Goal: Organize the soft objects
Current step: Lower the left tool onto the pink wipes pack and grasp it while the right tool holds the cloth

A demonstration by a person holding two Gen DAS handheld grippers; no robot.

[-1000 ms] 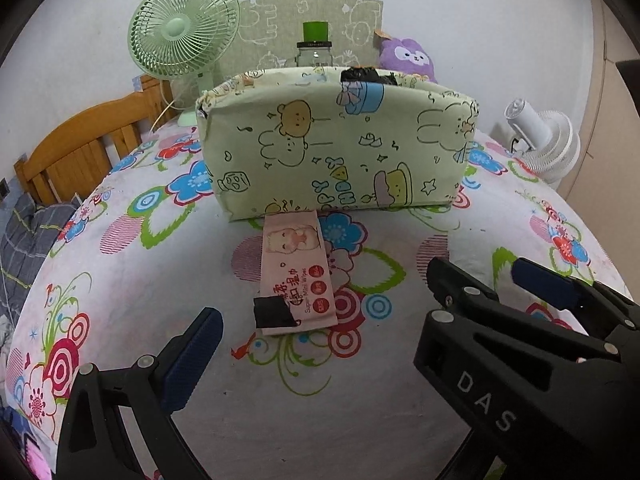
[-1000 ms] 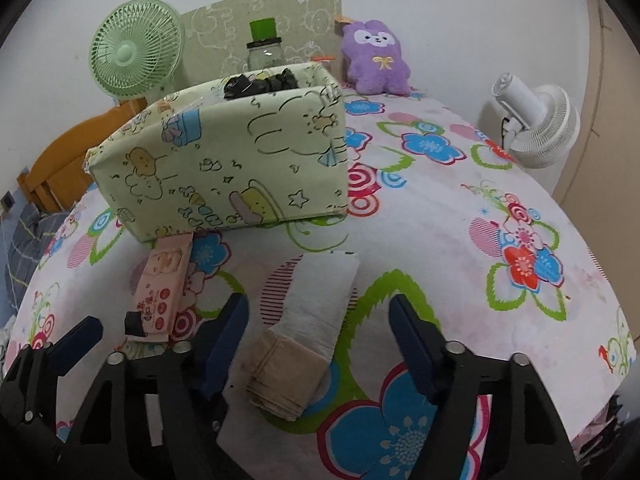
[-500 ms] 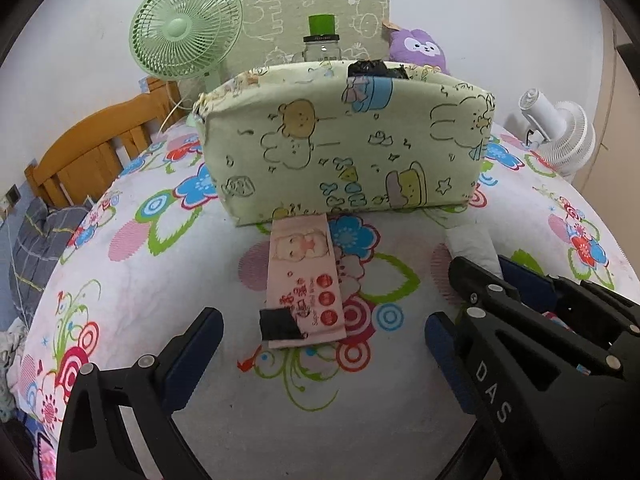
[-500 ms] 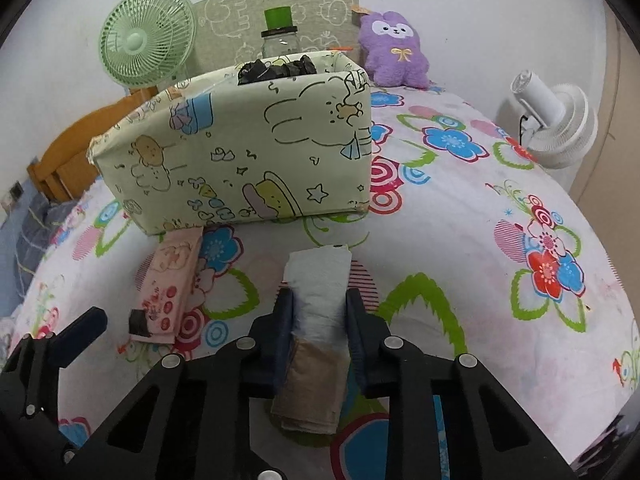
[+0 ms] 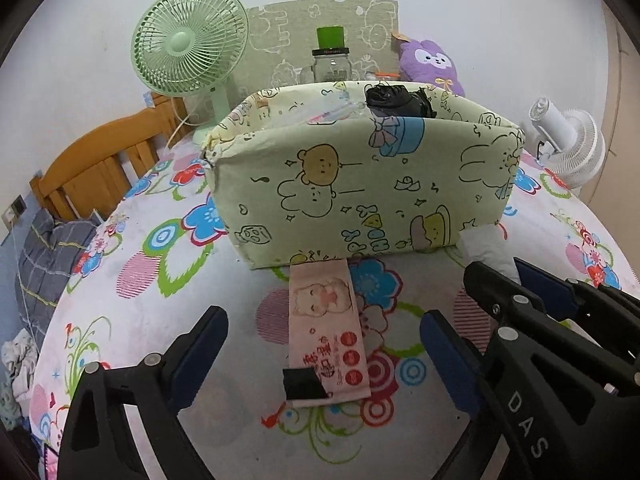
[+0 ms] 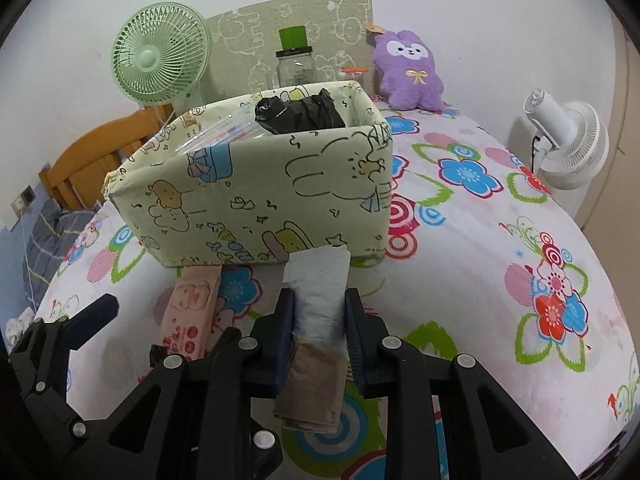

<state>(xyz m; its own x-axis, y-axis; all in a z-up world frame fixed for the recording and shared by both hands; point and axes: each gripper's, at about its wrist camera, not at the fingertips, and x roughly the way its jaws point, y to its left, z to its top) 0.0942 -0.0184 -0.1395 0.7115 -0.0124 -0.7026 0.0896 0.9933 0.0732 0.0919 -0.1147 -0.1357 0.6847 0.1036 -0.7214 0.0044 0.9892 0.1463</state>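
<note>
A pale green fabric box with cartoon prints stands mid-table, a black bag inside it. A pink tissue pack lies flat in front of the box. My left gripper straddles the pack's near half. Its jaws are closing, and the pads are still clear of the pack. My right gripper is shut on a folded white and tan soft pack, whose far end points at the box. In the left wrist view the right gripper sits just right of the pink pack.
A green fan, a jar with a green lid and a purple plush stand behind the box. A white fan is at the right edge. A wooden chair stands to the left. The flowered cloth covers the round table.
My right gripper closed on the white and tan pack and holds it. My left gripper moved forward until its fingers flank the pink pack, and its jaws narrowed a little.
</note>
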